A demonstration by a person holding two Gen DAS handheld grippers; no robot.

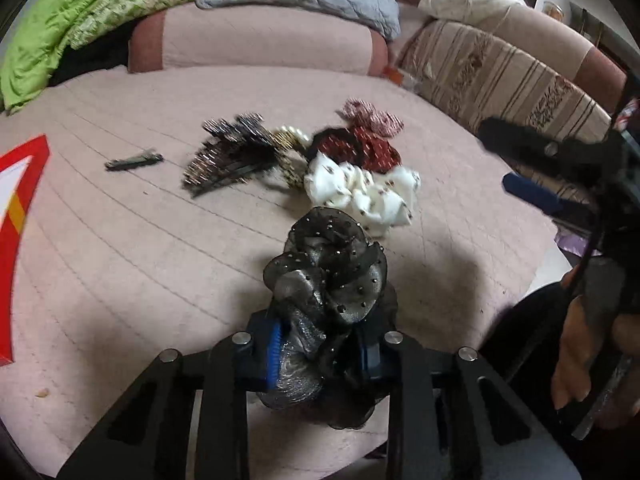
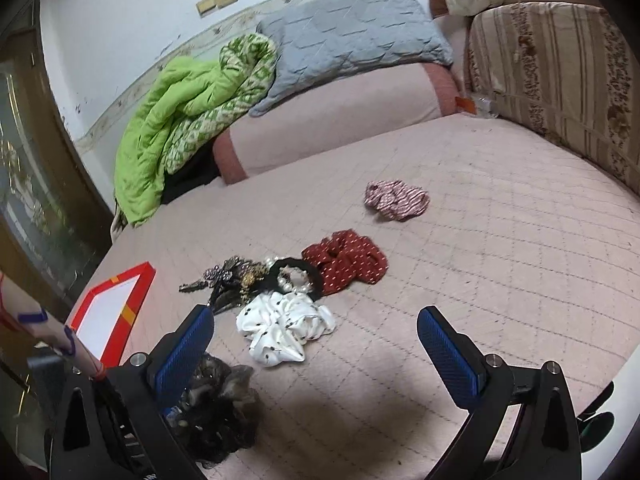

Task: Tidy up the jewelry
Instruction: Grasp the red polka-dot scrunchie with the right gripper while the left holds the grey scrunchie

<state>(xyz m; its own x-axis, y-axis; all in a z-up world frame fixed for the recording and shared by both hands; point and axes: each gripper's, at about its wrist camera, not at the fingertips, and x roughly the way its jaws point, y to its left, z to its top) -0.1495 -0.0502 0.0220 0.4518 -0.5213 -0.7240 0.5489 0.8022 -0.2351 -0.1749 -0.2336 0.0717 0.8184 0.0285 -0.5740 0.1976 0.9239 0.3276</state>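
Left tool (image 1: 320, 354) is closed on the black organza scrunchie (image 1: 328, 280) near the bed's (image 1: 160, 240) front edge; right tool (image 2: 316, 340) is held wide, empty. Scrunchie judged light, soft, crushable; best pinched through its bunched middle.

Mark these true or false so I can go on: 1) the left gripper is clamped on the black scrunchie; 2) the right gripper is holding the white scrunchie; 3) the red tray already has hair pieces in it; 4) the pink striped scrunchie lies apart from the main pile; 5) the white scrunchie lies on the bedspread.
1) True: the left gripper has its blue pads pressed on the black scrunchie.
2) False: the right gripper stands open and holds nothing; the white scrunchie lies ahead of it.
3) False: the part of the red tray in view shows only a bare white floor.
4) True: the pink striped scrunchie lies alone, farther back.
5) True: it rests on the bedspread.
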